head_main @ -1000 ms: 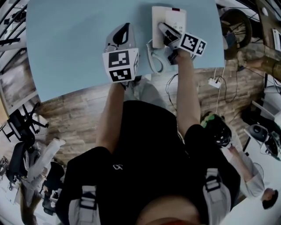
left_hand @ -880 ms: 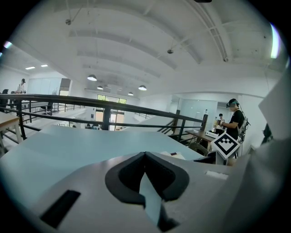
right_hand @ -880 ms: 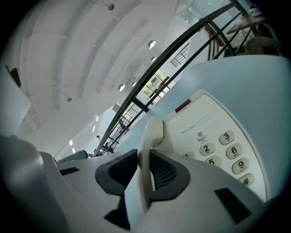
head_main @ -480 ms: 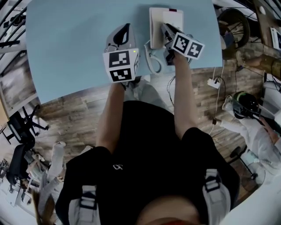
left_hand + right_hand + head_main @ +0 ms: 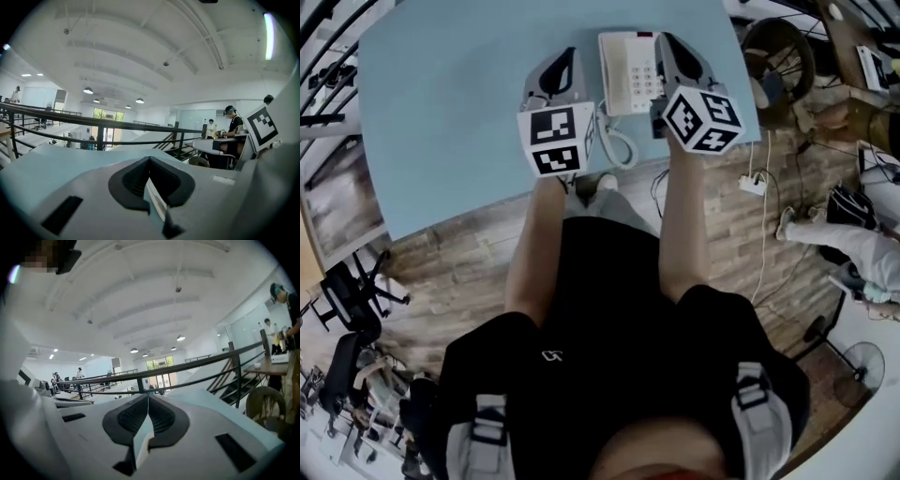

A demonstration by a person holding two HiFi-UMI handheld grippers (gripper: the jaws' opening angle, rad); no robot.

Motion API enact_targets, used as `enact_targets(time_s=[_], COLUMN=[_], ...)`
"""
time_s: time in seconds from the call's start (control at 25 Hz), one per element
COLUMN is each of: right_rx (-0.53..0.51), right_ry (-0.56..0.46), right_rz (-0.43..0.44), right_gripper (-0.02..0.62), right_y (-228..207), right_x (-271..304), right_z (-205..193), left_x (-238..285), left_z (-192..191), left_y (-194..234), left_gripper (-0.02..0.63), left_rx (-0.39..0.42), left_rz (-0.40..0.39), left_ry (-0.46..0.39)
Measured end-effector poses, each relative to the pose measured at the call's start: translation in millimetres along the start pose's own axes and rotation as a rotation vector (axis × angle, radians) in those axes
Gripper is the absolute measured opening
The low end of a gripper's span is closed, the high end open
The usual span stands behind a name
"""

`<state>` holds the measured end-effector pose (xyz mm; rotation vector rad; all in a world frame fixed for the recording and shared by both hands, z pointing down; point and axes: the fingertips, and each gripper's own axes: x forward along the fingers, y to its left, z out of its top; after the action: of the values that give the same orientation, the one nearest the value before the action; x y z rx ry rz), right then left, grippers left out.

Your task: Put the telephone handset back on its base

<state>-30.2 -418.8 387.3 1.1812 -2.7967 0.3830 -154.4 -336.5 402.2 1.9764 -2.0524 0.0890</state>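
A white telephone (image 5: 628, 73) with a keypad stands at the far edge of the light blue table (image 5: 450, 103). Its handset (image 5: 612, 64) seems to lie along the base's left side, and the coiled cord (image 5: 619, 147) loops toward the near edge. My right gripper (image 5: 668, 42) hovers just right of the phone, apart from it, jaws shut on nothing; the right gripper view shows the pads (image 5: 148, 397) pressed together. Left of the phone, my left gripper (image 5: 568, 56) is also shut and empty, its pads (image 5: 149, 161) meeting, pointed across the table.
The table's near edge runs just below both grippers. On the wooden floor to the right lie a power strip (image 5: 757, 178) and cables, with a person (image 5: 862, 246) beyond. An office chair (image 5: 347, 281) stands at the left. A black railing (image 5: 197, 363) crosses both gripper views.
My right gripper has come off the telephone, moved to its right side and shut its jaws. The handset now rests on the base. The left gripper has stayed in place.
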Motion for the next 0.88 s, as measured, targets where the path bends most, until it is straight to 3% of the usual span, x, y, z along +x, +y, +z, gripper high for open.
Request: enact_targets(time_s=[0.24, 0.48, 0.88], right_rx=[-0.184, -0.319, -0.336], right_ry=[-0.097, -0.168, -0.175], right_rz=[-0.029, -0.024, -0.022], right_gripper=[-0.002, -0.003, -0.003], right_y=[4, 17, 22], right_x=[-41, -69, -83], right_z=[65, 93, 94], left_x=[-12, -24, -33], left_z=[50, 73, 80], left_y=[-34, -51, -59], left_gripper=[-0.002, -0.002, -0.002], left_rx=[0.056, 0.094, 0.104], left_rz=[-0.035, -0.056, -0.053], left_ry=[-0.115, -0.182, -0.2])
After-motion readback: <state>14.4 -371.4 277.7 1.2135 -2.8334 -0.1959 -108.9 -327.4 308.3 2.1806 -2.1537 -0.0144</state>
